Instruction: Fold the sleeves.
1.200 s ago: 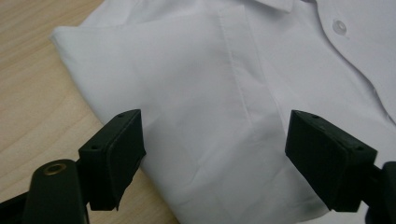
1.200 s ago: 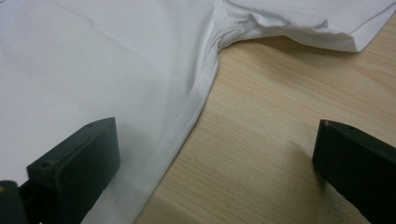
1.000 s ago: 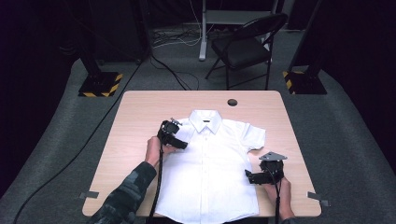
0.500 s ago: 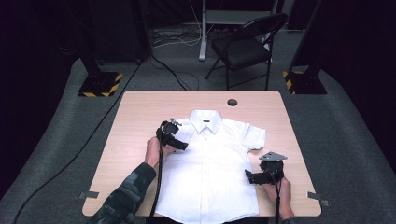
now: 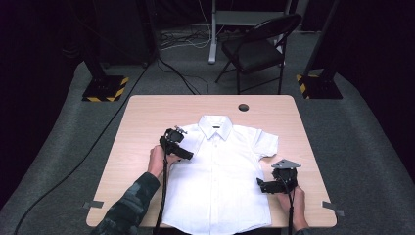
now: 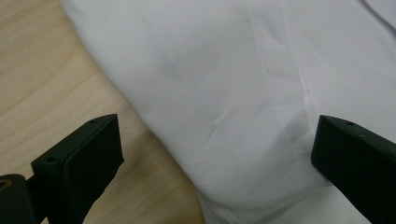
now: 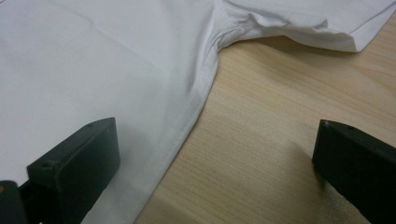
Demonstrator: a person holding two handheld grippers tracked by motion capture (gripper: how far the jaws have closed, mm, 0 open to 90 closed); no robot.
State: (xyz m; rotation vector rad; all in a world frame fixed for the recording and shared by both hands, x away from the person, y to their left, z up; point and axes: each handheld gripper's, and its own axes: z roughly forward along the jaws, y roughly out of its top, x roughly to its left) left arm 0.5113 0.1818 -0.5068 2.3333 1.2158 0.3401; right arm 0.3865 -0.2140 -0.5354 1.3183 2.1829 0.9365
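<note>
Lying flat and unfolded on the pale wooden table (image 5: 147,122), white short-sleeved button shirt (image 5: 220,181) flanked by left gripper (image 5: 187,155), just been opening, and right gripper (image 5: 259,185), both gaping, gripping nothing; folding all ahead.

The shirt (image 5: 220,171) is plain white, with a small dark label inside its collar. The table (image 5: 147,122) is pale wood grain, with a dark round hole (image 5: 243,107) near its far edge. Both grippers, left (image 5: 188,155) and right (image 5: 259,184), are black. One sleeve (image 5: 132,205) is camouflage green.
</note>
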